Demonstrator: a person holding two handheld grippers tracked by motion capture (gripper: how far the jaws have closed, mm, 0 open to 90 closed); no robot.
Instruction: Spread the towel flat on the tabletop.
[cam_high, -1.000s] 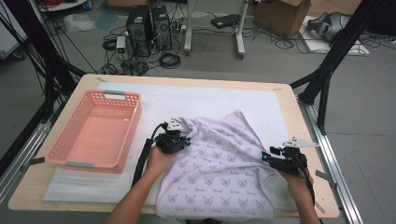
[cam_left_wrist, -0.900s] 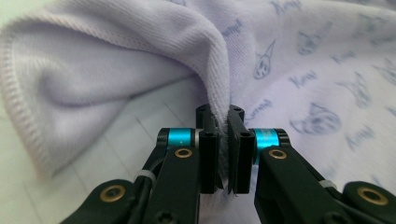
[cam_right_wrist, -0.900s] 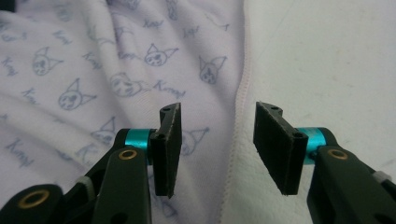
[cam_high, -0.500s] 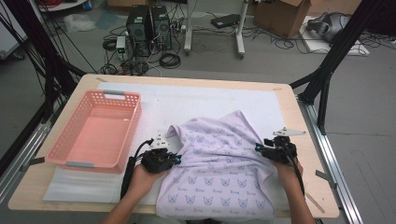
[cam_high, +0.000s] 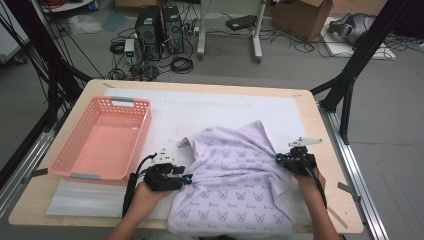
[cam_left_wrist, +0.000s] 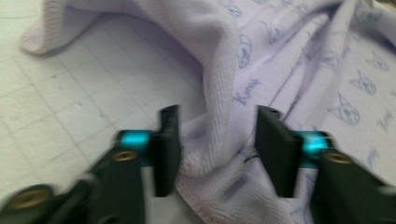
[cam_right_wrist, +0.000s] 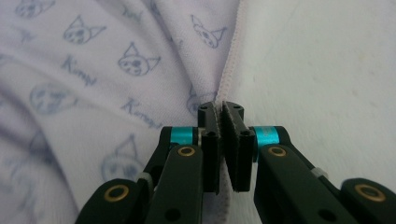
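Observation:
A lilac towel (cam_high: 235, 185) printed with small cat faces lies rumpled on the white mat, hanging over the table's front edge. My left gripper (cam_high: 186, 178) is at its left edge, open, with a fold of the towel (cam_left_wrist: 219, 140) lying between its jaws. My right gripper (cam_high: 278, 159) is at the right edge, shut on the towel's hem (cam_right_wrist: 223, 88), which runs into its jaws (cam_right_wrist: 220, 140).
A pink plastic basket (cam_high: 102, 140) stands empty on the left of the table. The white mat (cam_high: 200, 107) covers most of the wooden tabletop. Computers and cables lie on the floor beyond the far edge.
My left gripper has slid toward me along the towel's left edge. The right gripper moved away from me and left, and now pinches the hem. The towel bunched up a little.

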